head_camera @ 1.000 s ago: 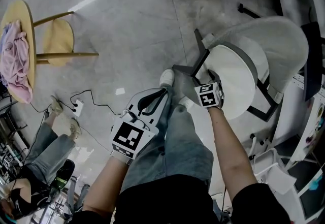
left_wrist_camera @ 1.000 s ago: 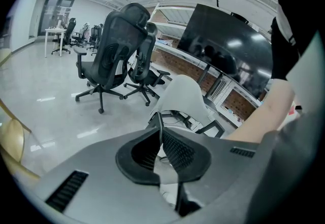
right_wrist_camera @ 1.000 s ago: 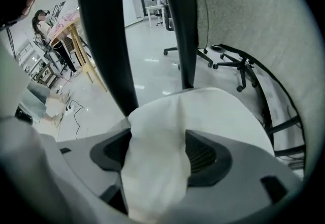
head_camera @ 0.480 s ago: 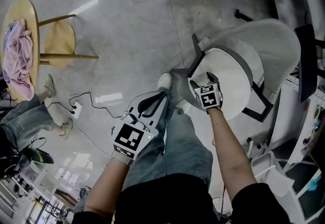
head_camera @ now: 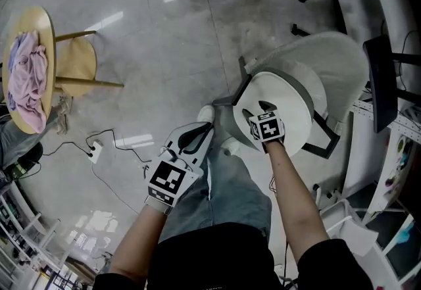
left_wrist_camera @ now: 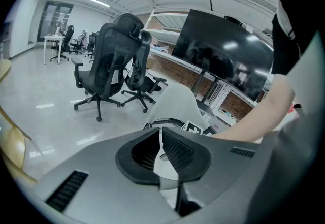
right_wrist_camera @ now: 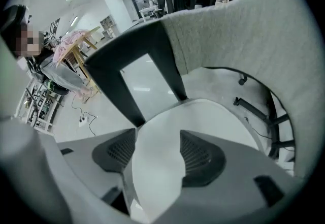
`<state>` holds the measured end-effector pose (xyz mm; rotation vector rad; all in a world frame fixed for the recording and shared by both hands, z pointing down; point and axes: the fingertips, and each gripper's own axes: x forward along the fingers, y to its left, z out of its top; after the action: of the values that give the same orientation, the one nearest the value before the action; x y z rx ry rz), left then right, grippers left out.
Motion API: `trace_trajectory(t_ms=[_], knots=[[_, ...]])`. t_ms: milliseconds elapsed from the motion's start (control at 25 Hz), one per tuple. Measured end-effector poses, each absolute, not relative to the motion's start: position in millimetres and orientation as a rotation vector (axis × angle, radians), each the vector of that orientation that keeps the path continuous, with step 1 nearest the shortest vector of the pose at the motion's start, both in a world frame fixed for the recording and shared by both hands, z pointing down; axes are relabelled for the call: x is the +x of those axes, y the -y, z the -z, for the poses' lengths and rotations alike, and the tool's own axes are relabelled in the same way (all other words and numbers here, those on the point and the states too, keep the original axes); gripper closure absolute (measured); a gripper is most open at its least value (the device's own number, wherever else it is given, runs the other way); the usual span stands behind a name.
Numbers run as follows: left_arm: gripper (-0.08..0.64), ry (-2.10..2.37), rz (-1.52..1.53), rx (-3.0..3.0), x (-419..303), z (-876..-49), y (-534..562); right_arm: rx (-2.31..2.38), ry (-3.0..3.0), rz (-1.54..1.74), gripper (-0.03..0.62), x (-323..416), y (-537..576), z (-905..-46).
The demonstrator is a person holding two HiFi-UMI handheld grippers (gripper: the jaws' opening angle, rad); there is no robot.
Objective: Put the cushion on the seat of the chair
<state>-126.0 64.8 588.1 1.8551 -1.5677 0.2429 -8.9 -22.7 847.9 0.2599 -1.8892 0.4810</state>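
- Floor: glossy grey, open room left of the chair.
- Chair: pale backrest, black frame.
- Cushion: white, round, flat on the seat.
- Right gripper: above the cushion's near edge, jaws just narrowed but apart, clamping nothing.
- Left gripper: jaws together, empty, clear of the chair.

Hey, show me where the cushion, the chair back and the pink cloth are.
cushion (head_camera: pixel 293 101), head view, on its white top surface.
chair back (head_camera: pixel 342 58), head view, on the middle of the pale grey backrest.
pink cloth (head_camera: pixel 26 81), head view, on the middle of the crumpled heap.
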Motion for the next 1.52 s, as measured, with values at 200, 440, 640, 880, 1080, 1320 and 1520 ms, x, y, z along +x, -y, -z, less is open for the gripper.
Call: trace_trajectory(t_ms=[200,440,640,880,1080,1320,1520], knots=[[0.548,1.587,-0.250,1.893,-123.4,-570.2,-55.1,0.322,1.927,-0.427,0.504,-14.2,42.3,-813.0],[0.548,1.581,-0.235,1.934,-117.7,-550.6,-42.9,0.371,1.979,-0.370,0.583,-17.3,57.5,-769.7],[0.548,1.551,-0.250,1.994,-110.6,-533.0,-31.4,0.449,2.056,-0.377,0.584,-18.5,69.0,-722.0],[0.548,1.497,-0.268,2.078,-100.3,-515.5,-11.9,0.566,2.161,-0.401,0.583,-15.2,85.4,-658.3],[0.548,1.441,-0.288,2.153,-82.5,-499.0,10.0,0.681,2.235,-0.412,0.584,0.9,102.3,-609.2],[0.548,1.341,-0.336,2.250,-56.9,-481.5,26.9,0.845,2.299,-0.395,0.584,30.7,112.4,-558.0],[0.548,1.273,-0.352,2.330,-33.5,-469.2,37.7,0.981,2.319,-0.387,0.584,60.4,113.0,-526.0]])
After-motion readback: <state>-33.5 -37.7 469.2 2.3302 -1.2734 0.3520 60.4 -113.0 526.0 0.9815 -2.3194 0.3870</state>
